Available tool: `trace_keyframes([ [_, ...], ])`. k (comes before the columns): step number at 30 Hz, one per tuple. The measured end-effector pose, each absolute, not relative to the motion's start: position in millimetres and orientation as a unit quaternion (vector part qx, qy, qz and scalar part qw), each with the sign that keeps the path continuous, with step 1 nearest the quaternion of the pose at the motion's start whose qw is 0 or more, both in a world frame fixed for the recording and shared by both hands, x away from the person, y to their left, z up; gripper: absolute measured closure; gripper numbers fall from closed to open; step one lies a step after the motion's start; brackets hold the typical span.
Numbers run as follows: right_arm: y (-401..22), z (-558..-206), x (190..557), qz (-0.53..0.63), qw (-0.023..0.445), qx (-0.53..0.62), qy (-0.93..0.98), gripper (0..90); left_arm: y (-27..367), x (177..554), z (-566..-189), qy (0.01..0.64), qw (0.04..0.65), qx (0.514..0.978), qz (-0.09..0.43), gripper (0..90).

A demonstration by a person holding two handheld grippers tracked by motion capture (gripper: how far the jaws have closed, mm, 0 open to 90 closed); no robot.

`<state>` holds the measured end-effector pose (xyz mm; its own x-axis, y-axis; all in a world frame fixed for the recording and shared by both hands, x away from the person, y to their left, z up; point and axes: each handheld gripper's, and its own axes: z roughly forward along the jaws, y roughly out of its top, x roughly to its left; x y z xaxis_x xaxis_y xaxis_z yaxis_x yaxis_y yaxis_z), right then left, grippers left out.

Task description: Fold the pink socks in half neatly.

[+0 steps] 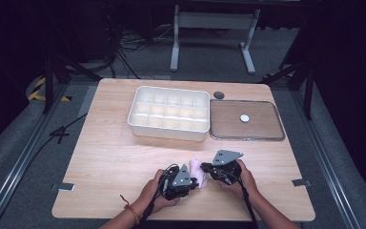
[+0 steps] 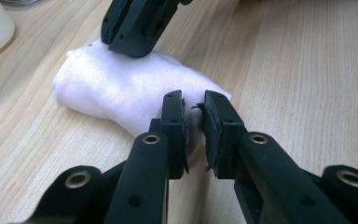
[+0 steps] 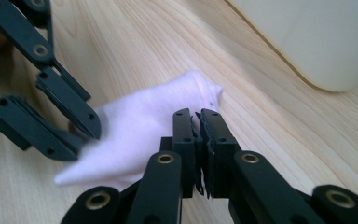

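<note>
The white cloth (image 2: 121, 91) looks soft and matt; the table (image 2: 298, 70) is smooth pale wood.

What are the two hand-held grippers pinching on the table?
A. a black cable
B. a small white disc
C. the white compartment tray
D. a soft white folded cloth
D: the left hand-held gripper and the right hand-held gripper each close on an end of the soft white folded cloth lying on the light wooden table.

table evenly lit | surroundings dark | close views soft (near parts blurred)
</note>
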<state>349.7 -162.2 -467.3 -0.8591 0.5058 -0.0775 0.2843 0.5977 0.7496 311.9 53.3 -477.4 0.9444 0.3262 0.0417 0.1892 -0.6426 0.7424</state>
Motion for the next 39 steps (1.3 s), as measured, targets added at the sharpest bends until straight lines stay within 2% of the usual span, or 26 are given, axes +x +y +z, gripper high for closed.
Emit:
trace_keyframes([
  [16, -173.2, -444.4, 349.0, 0.422, 0.156, 0.238, 0.861, 81.8, 53.3, 311.7, -477.9, 0.15, 0.402, 0.899, 0.082, 78.4],
  [27, -157.8, -451.4, 347.8, 0.418, 0.133, 0.238, 0.867, 67.6, 53.5, 312.4, -478.5, 0.153, 0.409, 0.897, 0.07, 77.1],
  [35, -158.0, -466.4, 355.8, 0.399, 0.088, 0.277, 0.87, 49.5, 52.6, 310.4, -477.6, 0.149, 0.403, 0.9, 0.07, 75.3],
  [39, -162.7, -471.9, 363.8, 0.404, 0.05, 0.295, 0.864, 47.1, 52.0, 310.6, -477.1, 0.145, 0.403, 0.901, 0.067, 73.1],
])
